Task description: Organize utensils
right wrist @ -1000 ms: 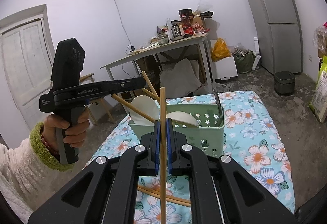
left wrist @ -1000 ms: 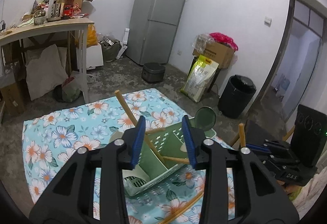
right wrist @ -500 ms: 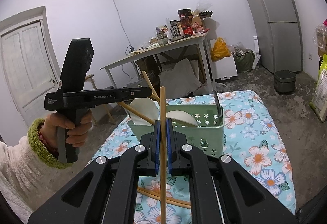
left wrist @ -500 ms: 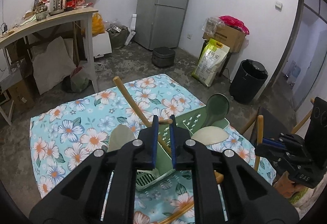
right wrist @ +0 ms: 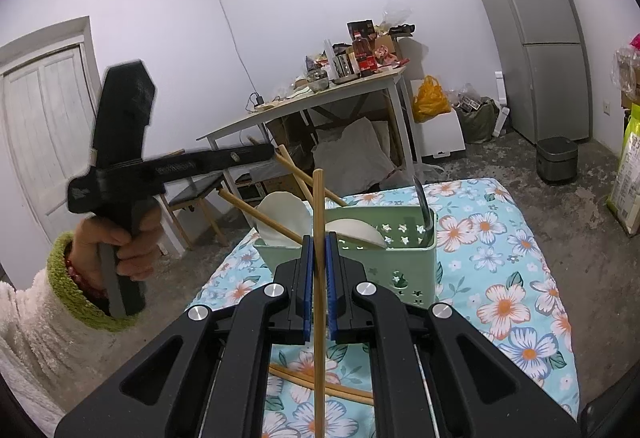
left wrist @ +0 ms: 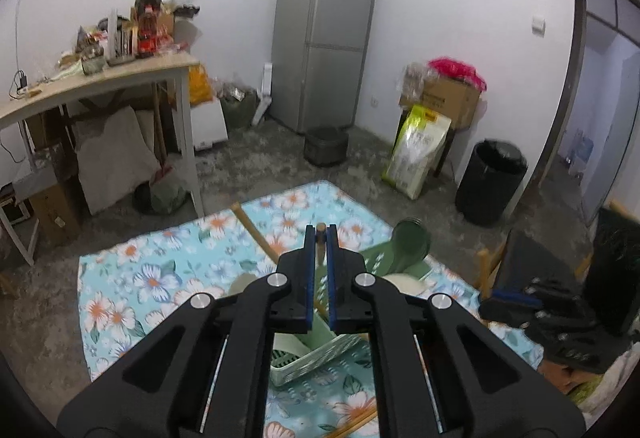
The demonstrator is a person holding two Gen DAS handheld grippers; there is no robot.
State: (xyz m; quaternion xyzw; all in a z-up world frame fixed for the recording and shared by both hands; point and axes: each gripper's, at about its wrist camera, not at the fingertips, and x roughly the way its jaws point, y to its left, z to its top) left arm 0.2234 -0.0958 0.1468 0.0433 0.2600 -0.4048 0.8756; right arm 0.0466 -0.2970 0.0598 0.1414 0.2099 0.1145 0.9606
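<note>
A green utensil basket (right wrist: 400, 258) stands on the floral cloth (right wrist: 500, 278); it also shows in the left wrist view (left wrist: 312, 354). It holds white spoons (right wrist: 284, 214), a dark ladle (left wrist: 410, 240) and wooden-handled utensils. My left gripper (left wrist: 320, 238) is shut on the top of a wooden handle (left wrist: 320, 228) that stands in the basket; it also shows in the right wrist view (right wrist: 268, 154). My right gripper (right wrist: 319, 250) is shut on an upright wooden chopstick (right wrist: 318, 206), in front of the basket.
Loose chopsticks (right wrist: 320, 384) lie on the cloth near the right gripper. A cluttered white table (left wrist: 100, 82), a grey fridge (left wrist: 324, 38), a black bin (left wrist: 490, 180), a yellow-white sack (left wrist: 420, 150) and a dark pot (left wrist: 326, 146) stand around the cloth.
My left gripper went from open to shut, closing on a wooden handle in the basket, and rose a little. My right gripper kept holding its chopstick almost still.
</note>
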